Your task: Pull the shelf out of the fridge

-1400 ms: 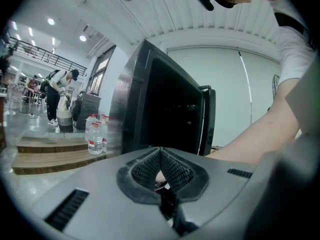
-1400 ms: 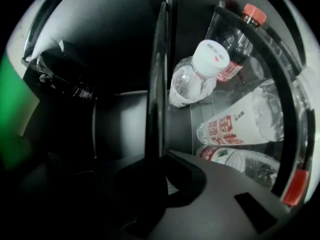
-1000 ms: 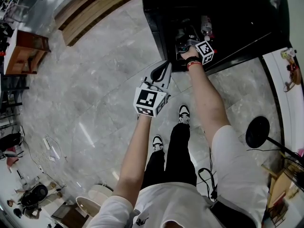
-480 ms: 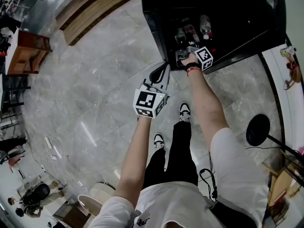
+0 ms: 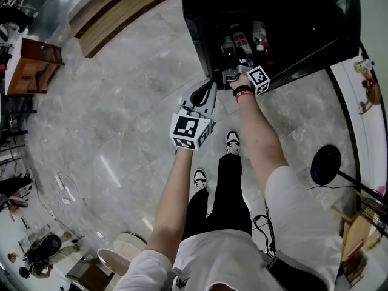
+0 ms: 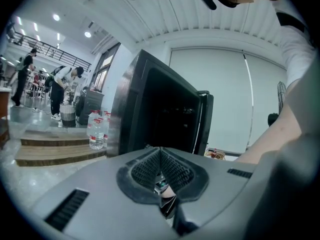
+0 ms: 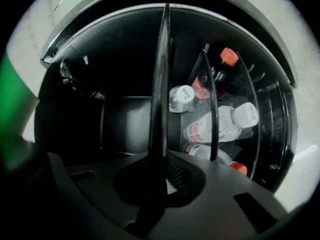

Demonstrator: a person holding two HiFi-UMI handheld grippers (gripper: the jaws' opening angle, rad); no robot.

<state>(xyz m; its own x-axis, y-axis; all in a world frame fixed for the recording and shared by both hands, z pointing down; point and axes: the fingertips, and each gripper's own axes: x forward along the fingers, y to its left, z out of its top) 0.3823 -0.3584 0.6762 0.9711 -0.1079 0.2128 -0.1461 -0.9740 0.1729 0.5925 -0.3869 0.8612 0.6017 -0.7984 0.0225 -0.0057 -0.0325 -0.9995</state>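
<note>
The black fridge (image 5: 285, 17) stands open toward the person, with its door (image 5: 356, 5) swung aside at the fridge's right side. The right hand-held gripper (image 5: 232, 73) is at the fridge's front opening, its jaws clamped on the front edge of the shelf (image 7: 162, 74). In the right gripper view the shelf shows edge-on as a thin dark sheet that runs from between the jaws back into the fridge's dark cavity. Bottles (image 7: 220, 124) lie on their sides inside the fridge just beside that sheet, caps toward the opening, and a thin dark rail (image 7: 212, 99) crosses in front of them.

The left hand-held gripper (image 5: 208, 91) hangs just outside the fridge's left front corner, apart from it, jaws closed together with nothing gripped. The marble floor (image 5: 121, 102) in front of the fridge lies open as far as the person's shoes (image 5: 233, 141). A round black stand base (image 5: 325, 164) sits on the floor off the fridge's right front corner, well apart from both grippers
</note>
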